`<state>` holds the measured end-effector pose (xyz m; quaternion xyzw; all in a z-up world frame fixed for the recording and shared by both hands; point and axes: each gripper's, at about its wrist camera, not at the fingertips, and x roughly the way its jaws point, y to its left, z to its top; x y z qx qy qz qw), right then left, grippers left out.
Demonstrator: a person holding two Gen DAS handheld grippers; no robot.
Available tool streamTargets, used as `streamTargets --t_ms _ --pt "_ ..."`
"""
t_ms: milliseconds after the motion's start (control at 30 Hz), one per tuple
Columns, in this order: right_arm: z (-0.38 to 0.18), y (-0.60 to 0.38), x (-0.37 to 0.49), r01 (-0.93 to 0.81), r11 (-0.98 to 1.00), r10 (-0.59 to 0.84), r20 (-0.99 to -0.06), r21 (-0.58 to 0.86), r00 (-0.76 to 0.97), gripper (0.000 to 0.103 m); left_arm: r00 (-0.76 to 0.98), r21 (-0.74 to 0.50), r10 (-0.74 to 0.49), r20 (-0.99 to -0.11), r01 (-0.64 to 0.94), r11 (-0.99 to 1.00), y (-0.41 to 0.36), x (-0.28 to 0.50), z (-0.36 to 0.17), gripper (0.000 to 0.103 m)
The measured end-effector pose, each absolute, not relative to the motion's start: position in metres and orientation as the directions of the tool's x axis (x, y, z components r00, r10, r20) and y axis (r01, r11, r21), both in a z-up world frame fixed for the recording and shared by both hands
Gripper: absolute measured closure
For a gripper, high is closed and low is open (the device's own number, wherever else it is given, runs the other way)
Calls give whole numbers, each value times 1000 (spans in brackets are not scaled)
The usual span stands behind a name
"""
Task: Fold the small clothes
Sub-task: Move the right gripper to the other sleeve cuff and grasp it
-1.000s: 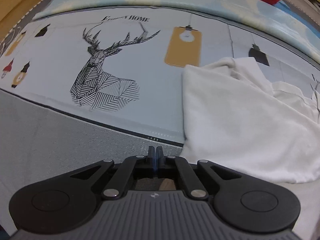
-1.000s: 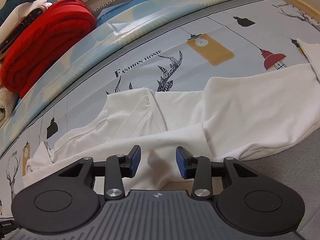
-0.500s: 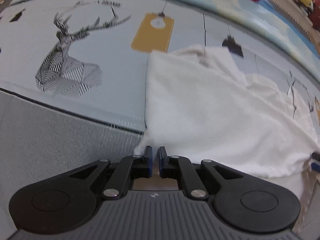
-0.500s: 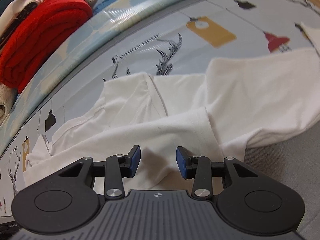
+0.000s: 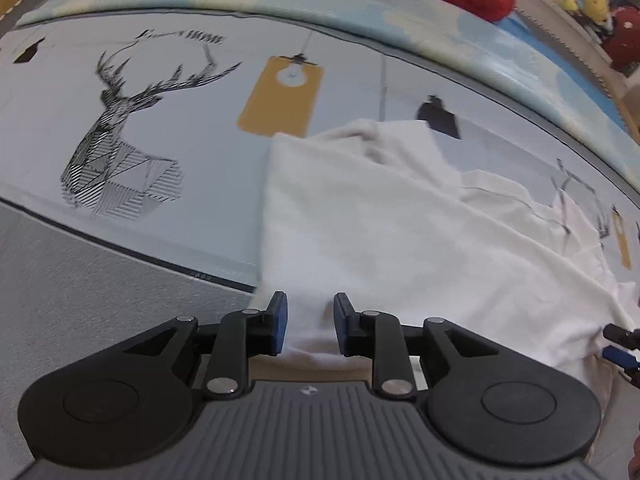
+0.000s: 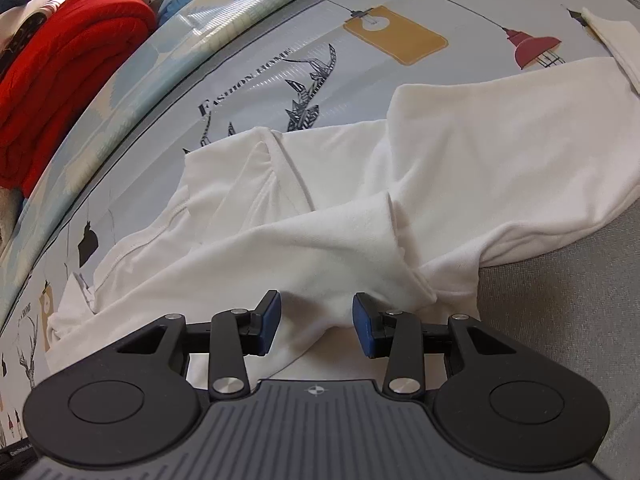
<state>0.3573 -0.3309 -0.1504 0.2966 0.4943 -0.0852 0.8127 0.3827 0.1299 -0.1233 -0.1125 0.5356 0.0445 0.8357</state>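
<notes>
— Left-wrist view first: what is shown of the left hand-held gripper?

— Its jaws are held apart, nothing clamped. The white garment is spread directly ahead on the printed bed sheet, and its near hem is seen between the blue pads. The garment's left folded edge is lined up almost with the left pad; the cloth is stretched away to the right.

— And the right side?

— The right hand-held gripper is likewise open, with a raised ridge of the white garment framed between its fingers. The long axis is laid left to right across both views, so each end is judged nearer to its own gripper.

— Which relation matters for the coming move?

— The near hem lies just ahead of both sets of jaws; a short advance and closure is probably required.

— Is room available?

— Bare sheet is seen beyond the garment toward the deer print. The red blanket is kept well apart at the far edge. A second white piece is touched by the garment's far right corner.
</notes>
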Motion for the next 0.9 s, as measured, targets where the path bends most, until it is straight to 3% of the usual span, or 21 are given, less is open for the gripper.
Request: streamTargets --t_ms 167,433,600,900 --pt "-137 -328 347 407 819 159 -841 405 517 60 373 -172 -83 -924 -212 962 126 381 -134 72" --pt "-113 -341 326 402 841 83 -821 361 565 59 445 -189 -106 -889 -147 971 106 368 -104 72" --pt "-91 -346 313 356 882 36 -797 310 604 59 499 -167 -103 -860 -85 982 83 362 -81 67" --pt "-68 -381 290 353 893 -23 -756 278 654 60 514 -122 -96 -853 -18 992 54 357 -75 66"
